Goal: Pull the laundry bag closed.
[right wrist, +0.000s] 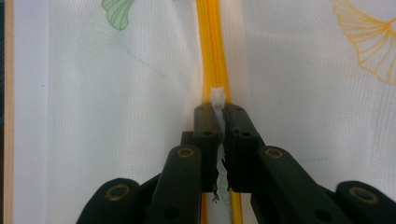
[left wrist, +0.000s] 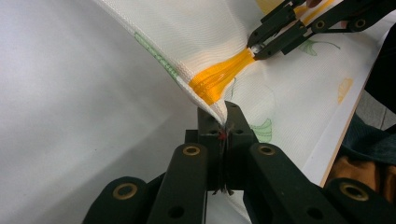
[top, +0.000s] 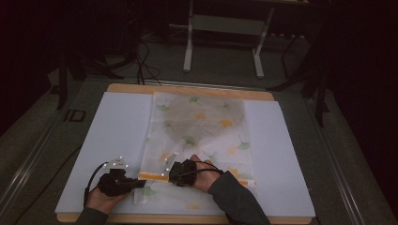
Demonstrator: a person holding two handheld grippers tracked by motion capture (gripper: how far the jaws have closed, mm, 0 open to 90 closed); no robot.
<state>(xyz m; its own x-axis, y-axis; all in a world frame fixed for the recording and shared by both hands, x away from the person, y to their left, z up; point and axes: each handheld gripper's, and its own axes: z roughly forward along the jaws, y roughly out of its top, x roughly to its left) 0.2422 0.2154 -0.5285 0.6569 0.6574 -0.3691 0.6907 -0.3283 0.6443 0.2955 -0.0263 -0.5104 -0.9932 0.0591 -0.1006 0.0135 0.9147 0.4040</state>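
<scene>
So the white board (top: 117, 131) is covering most of the wooden table (top: 187, 89), and the mesh zipper pouch (top: 202, 126) with the ginkgo leaf print is lying flat down the middle of it, running from about 12 o'clock to 6 o'clock in the high view. Its orange zipper (top: 152, 176) is crossing the near end, around 6 o'clock.

The left gripper (top: 136, 183) is sitting at roughly 7 o'clock on the board, and its 2 jaws are pinching tight on the pouch's corner right at the end of the zipper (left wrist: 217, 79), pulling the fabric up into a little tent. In the left gripper view the other gripper is showing at 1 o'clock, farther along the orange strip.

The right gripper (top: 171, 174) is just beside it, at about 6 o'clock, jaws squeezing closed on the small white zipper pull (right wrist: 218, 99), with the orange zipper (right wrist: 212, 56) running straight off to 12 o'clock in the right gripper view.
</scene>
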